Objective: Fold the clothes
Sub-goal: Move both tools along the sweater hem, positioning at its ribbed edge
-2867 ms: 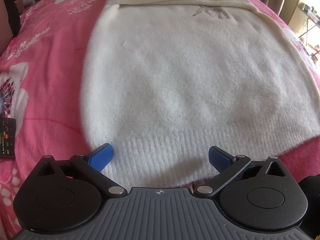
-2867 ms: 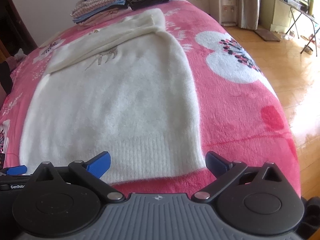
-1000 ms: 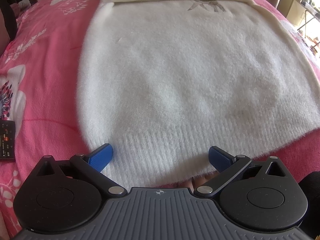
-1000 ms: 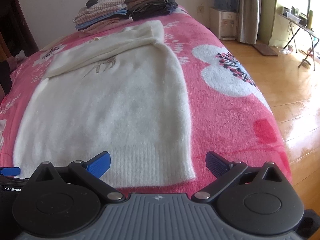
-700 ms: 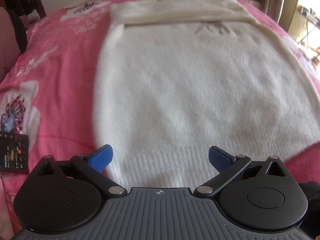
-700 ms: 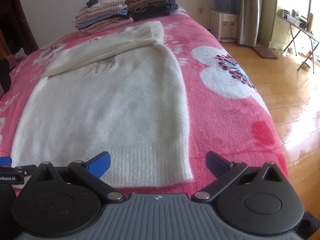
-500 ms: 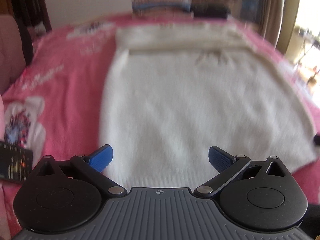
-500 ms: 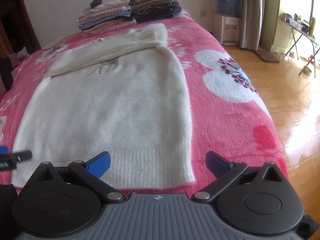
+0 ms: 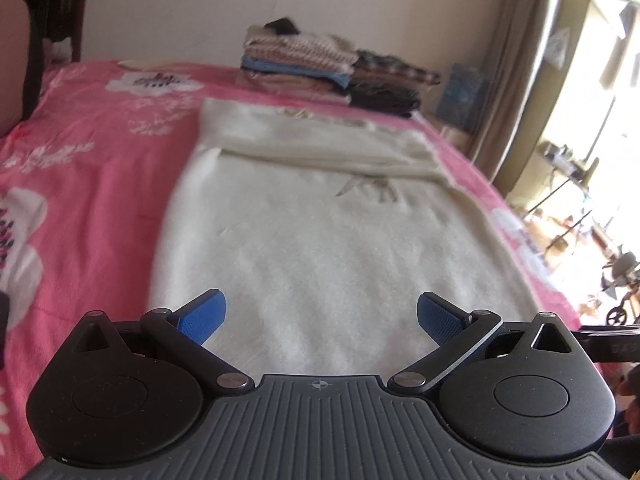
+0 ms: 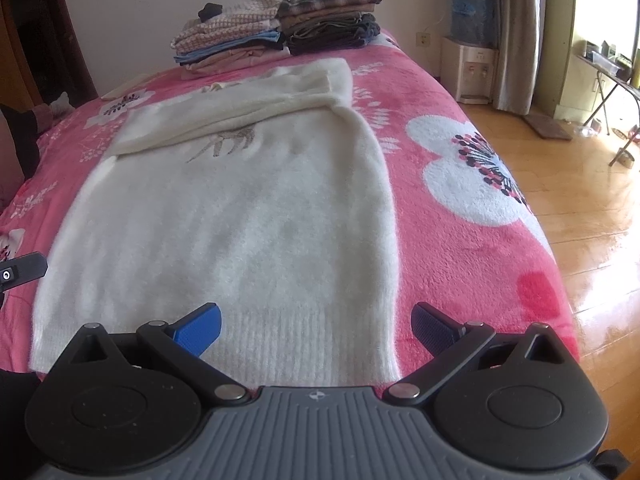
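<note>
The sweater [image 10: 240, 216] lies flat on the blanket [image 10: 460, 240], sleeves crossed over its chest, likely readied for folding. Near its hem, the left gripper [image 9: 318, 314] and right gripper [image 10: 316, 322] both gape, holding nothing.

Left wrist view motion-blurred throughout | ribbed hem of fluffy cream knitted sweater [image 9: 320, 264] hidden behind gripper body | small dark flat object [image 9: 3, 330] on pink floral blanket [image 9: 80, 184] cut by left edge, unidentifiable | sunlit window area overexposed

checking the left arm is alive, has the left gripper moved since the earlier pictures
Yes. The left gripper has lifted and tilted up: the sweater hem dropped out of view, and the wall and folded pile now show.
</note>
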A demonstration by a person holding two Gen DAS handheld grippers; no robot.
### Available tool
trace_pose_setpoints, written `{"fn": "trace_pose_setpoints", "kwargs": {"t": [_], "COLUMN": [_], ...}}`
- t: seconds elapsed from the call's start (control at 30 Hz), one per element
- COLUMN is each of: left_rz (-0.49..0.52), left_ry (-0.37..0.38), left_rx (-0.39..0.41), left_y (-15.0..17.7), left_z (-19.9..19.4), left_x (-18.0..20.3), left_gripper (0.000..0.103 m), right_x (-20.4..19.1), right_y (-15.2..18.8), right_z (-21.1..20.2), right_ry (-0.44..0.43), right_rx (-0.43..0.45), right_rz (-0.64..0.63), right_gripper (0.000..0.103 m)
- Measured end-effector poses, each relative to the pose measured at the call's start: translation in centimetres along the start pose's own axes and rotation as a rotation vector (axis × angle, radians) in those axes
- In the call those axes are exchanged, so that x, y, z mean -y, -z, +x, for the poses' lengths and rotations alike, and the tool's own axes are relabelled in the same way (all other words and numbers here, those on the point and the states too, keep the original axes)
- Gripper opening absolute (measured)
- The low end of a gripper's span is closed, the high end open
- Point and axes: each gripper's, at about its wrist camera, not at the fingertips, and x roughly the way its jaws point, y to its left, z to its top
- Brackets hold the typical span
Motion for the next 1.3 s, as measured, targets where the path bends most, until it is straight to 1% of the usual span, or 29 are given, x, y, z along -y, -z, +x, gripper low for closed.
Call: {"fn": "trace_pose_setpoints", "kwargs": {"t": [0.1, 0.13, 0.23, 0.33, 0.47, 0.6, 0.67, 0.73, 0.9, 1.17, 1.3], "left_rz": [-0.014, 0.006, 0.067, 0.062, 0.078, 0.111, 0.112, 0.116, 0.135, 0.153, 0.155], "left_ry": [-0.011, -0.078, -0.242, -0.293, -0.313, -0.324, -0.321, -0.320, -0.326, -0.328, -0.327], "left_rx": [-0.030, -0.073, -0.211, -0.274, -0.339, -0.386, -0.404, -0.413, -0.425, -0.434, -0.437], "left_y": [0.2, 0.2, 0.3, 0.0, 0.1, 0.7, 0.9, 1.1, 1.2, 1.4, 1.4], "left_z": [0.4, 1.1, 3.1, 3.5, 4.1, 4.9, 4.9, 5.0, 5.1, 5.2, 5.2], "left_x": [-0.2, -0.3, -0.5, -1.1, -1.1, -0.8, -0.6, -0.6, -0.2, 0.3, 0.3], "left_gripper": [0.103, 0.103, 0.101, 0.101, 0.101, 0.101, 0.101, 0.101, 0.101, 0.102, 0.102], "right_x": [0.2, 0.3, 0.6, 0.8, 1.1, 1.0, 1.0, 1.1, 1.6, 2.4, 3.0], "right_y": [-0.1, -0.1, -0.4, -1.0, -1.8, -2.2, -2.3, -2.3, -2.1, -2.8, -2.4], "right_z": [0.3, 0.3, 0.1, 0.1, 0.9, 2.3, 3.0, 3.6, 4.5, 5.1, 5.9], "right_ry": [0.000, -0.001, 0.005, 0.018, 0.028, 0.012, -0.002, -0.013, 0.003, 0.027, 0.017], "right_rx": [-0.013, -0.014, -0.001, 0.012, 0.010, -0.020, -0.039, -0.058, -0.077, -0.065, -0.091], "right_rz": [0.025, 0.035, 0.049, 0.031, 0.003, -0.012, -0.008, 0.007, 0.030, 0.055, 0.095], "right_gripper": [0.103, 0.103, 0.103, 0.103, 0.102, 0.098, 0.096, 0.092, 0.082, 0.079, 0.078]}}
